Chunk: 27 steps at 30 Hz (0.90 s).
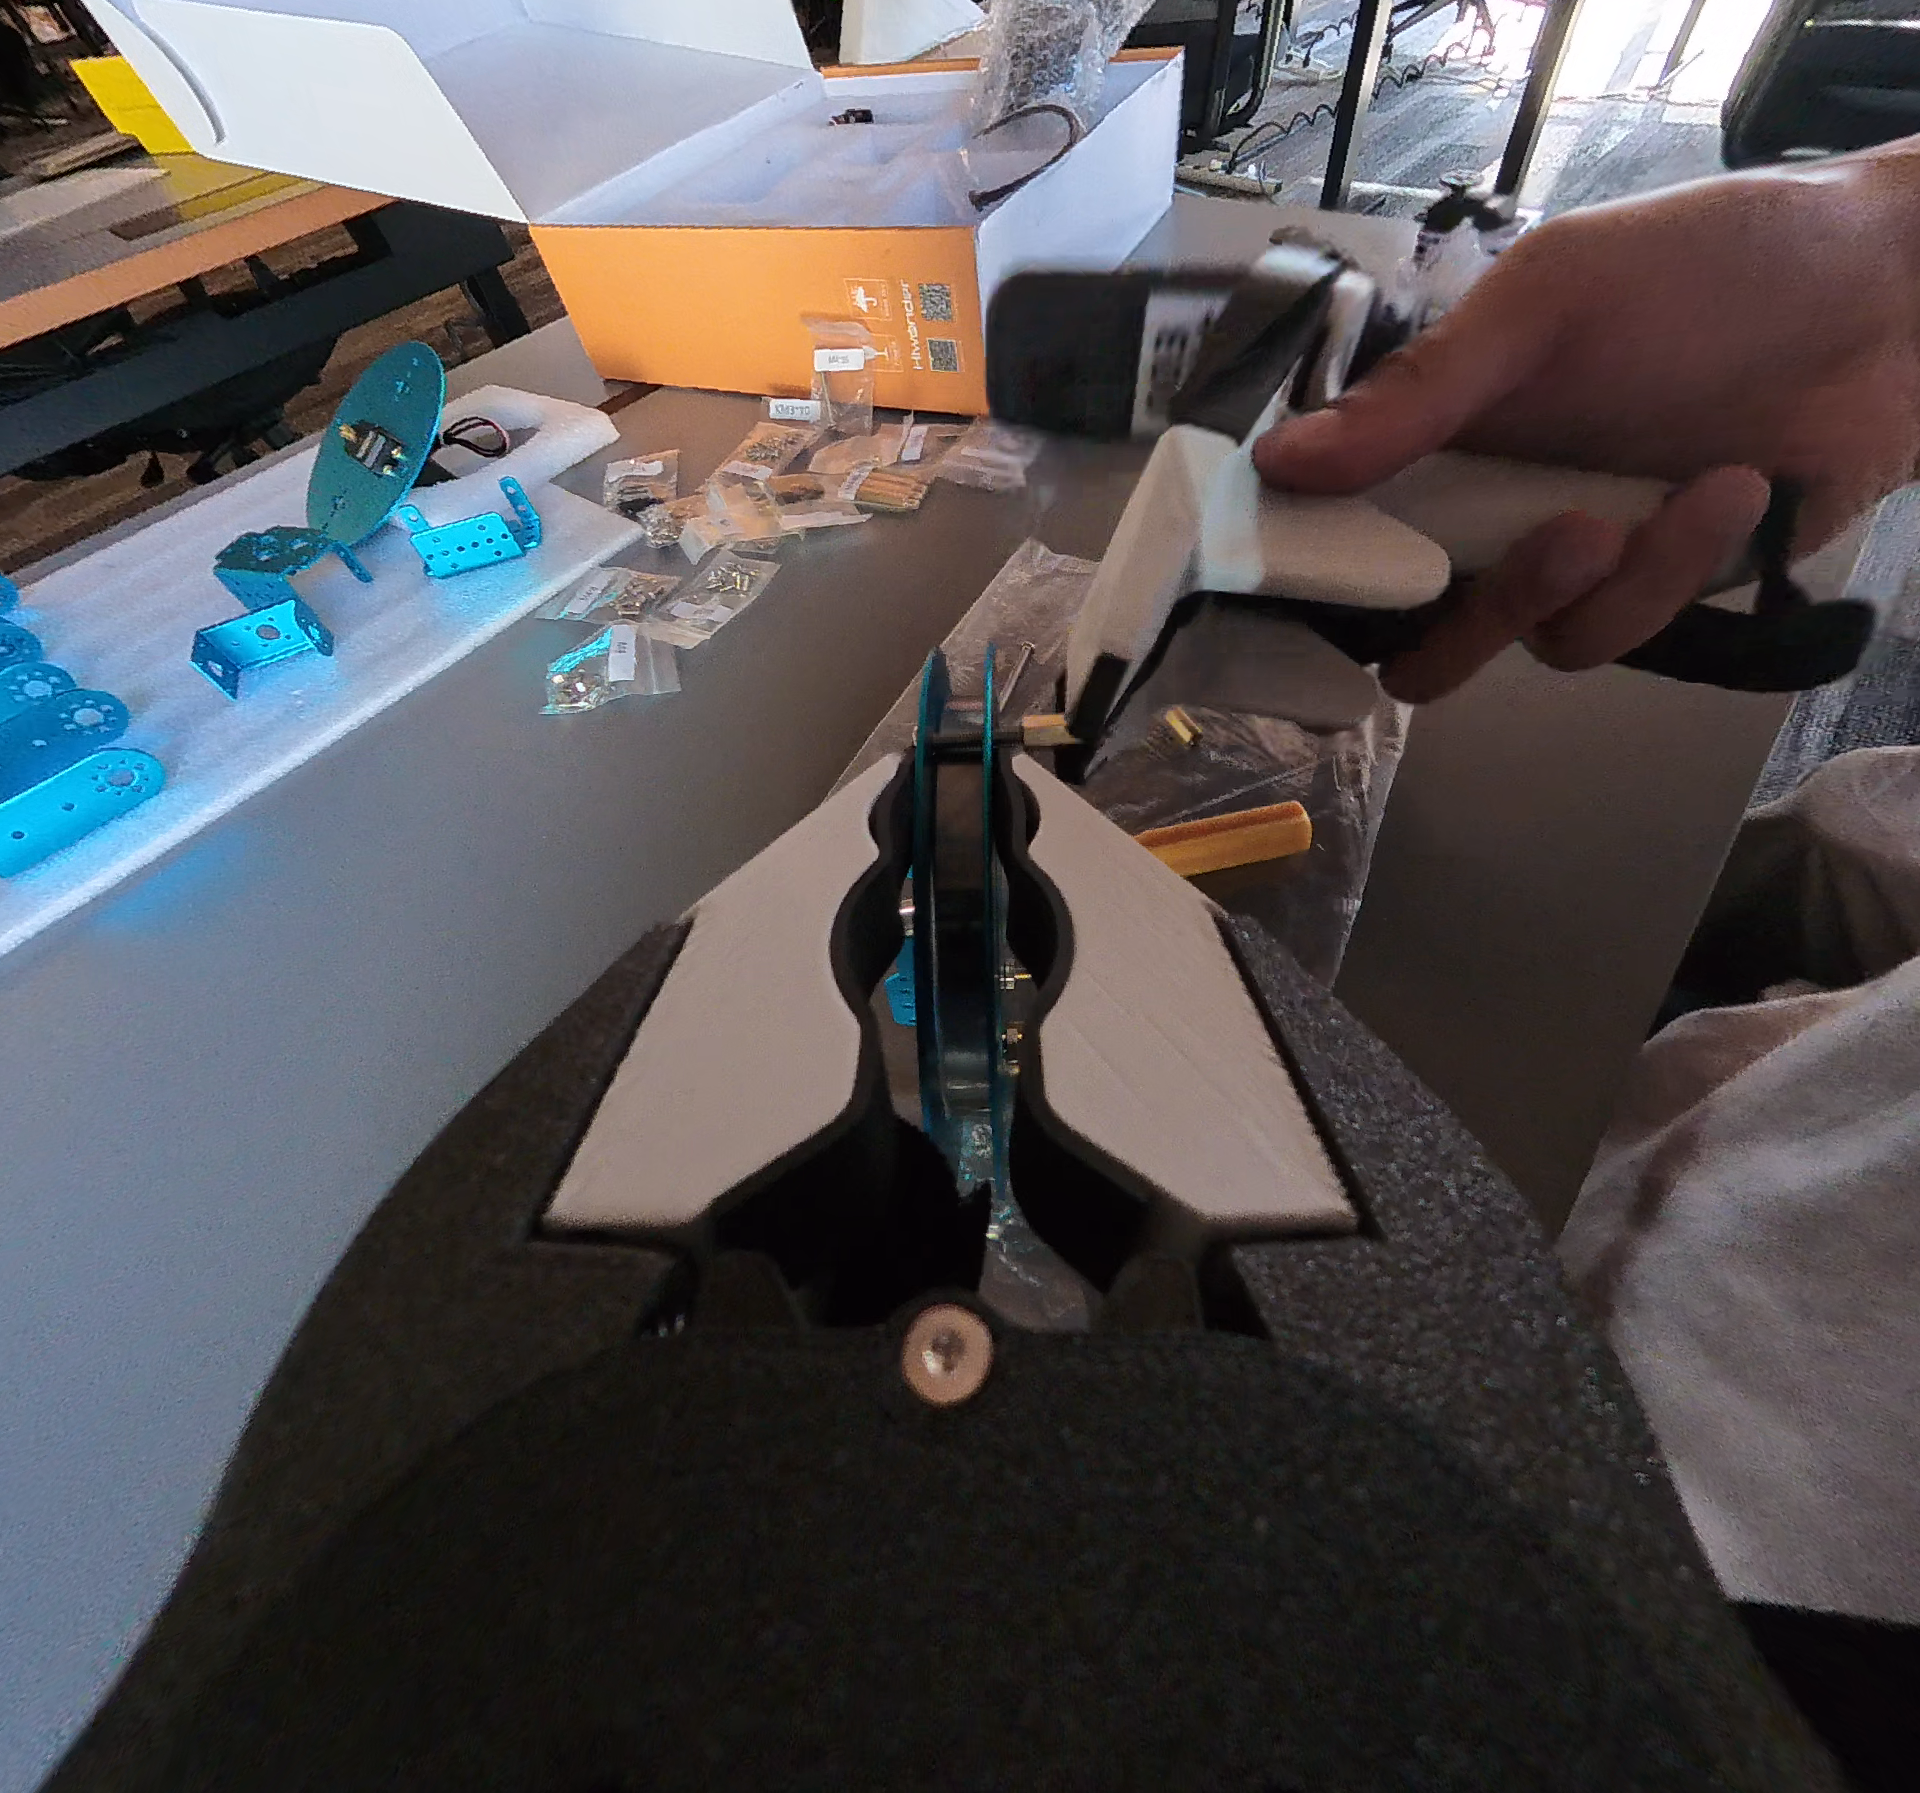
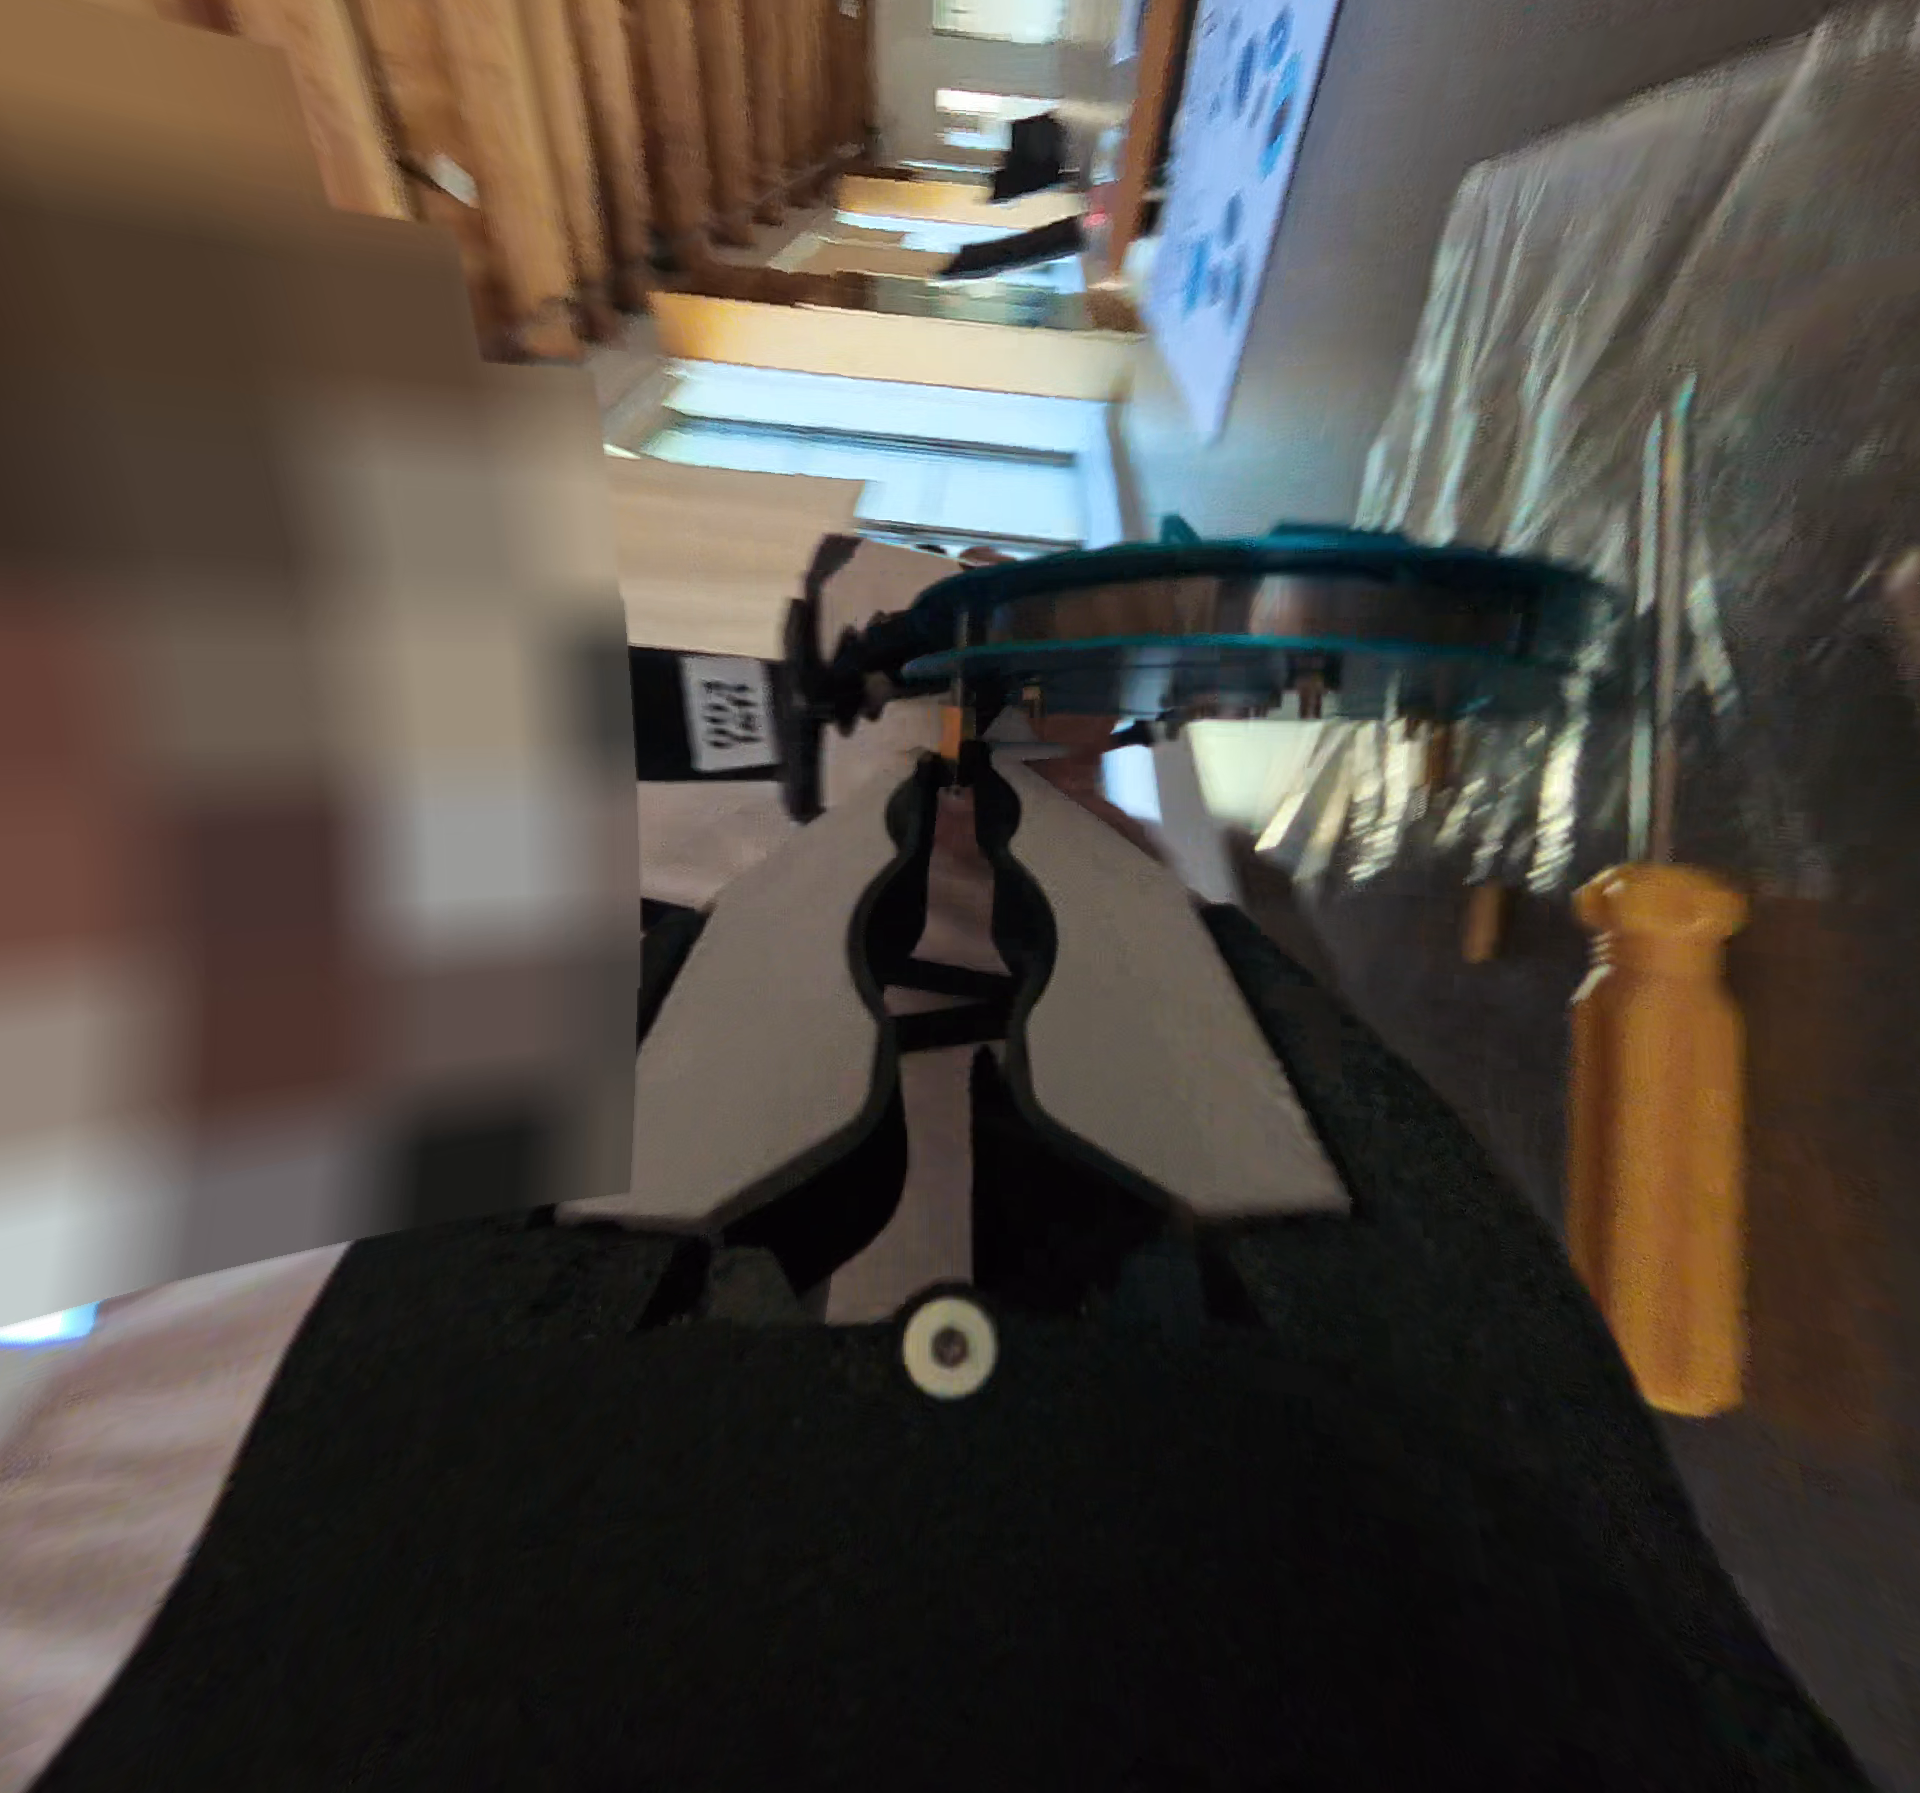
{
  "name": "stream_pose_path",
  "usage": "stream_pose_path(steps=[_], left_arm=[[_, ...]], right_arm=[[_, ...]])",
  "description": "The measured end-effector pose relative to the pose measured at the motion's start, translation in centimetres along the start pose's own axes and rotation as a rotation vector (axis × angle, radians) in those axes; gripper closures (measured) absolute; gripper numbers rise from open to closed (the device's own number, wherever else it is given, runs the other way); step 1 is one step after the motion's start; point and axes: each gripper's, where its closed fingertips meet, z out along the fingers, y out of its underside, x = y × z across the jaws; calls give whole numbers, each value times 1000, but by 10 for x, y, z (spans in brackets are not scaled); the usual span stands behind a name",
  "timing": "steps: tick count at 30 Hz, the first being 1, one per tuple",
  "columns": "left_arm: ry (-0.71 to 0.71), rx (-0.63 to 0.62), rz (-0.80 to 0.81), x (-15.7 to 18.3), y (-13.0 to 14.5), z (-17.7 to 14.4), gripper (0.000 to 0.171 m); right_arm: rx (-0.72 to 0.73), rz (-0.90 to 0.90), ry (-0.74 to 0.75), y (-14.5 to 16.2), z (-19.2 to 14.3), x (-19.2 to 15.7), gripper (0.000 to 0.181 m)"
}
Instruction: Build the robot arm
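Left gripper [image 1: 954, 756] was clamped on a stacked pair of blue discs [image 1: 951, 912] standing on edge between its jaws, and the right gripper [image 1: 1081, 720], held in a hand [image 1: 1662, 413], had its jaws pinched together on a small brass post [image 1: 1044, 731] sticking out from the discs' right face. A yellow-handled screwdriver [image 2: 1657, 1141] lay on crinkled plastic wrap [image 1: 1247, 767] just beyond the left jaws. Further ahead and left sat small bags of screws [image 1: 727, 538], loose blue brackets [image 1: 312, 580] on white foam, and an open orange box [image 1: 758, 309]; most parts remained unassembled.
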Motion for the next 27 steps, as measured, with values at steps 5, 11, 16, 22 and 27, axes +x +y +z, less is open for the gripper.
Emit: stream_pose_path(steps=[5, 11, 16, 22, 27], left_arm=[[24, 19, -60, -4, 0, 0, 159], [254, 52, -43, -8, 3, -6, 158], [477, 93, 95, 7, 3, -11, 158], [431, 11, 84, -16, 1, 3, 148], [127, 35, -186, -51, -3, -18, 131]], right_arm=[[-20, -602, 393, -8, -3, -2, 162], [-77, -1215, 551, -28, -17, -6, 129], [-336, -1223, 455, -25, -5, 32, 131], [-343, -1246, 547, -30, -7, 35, 155], [-96, -1158, 724, -37, -2, 33, 156]])
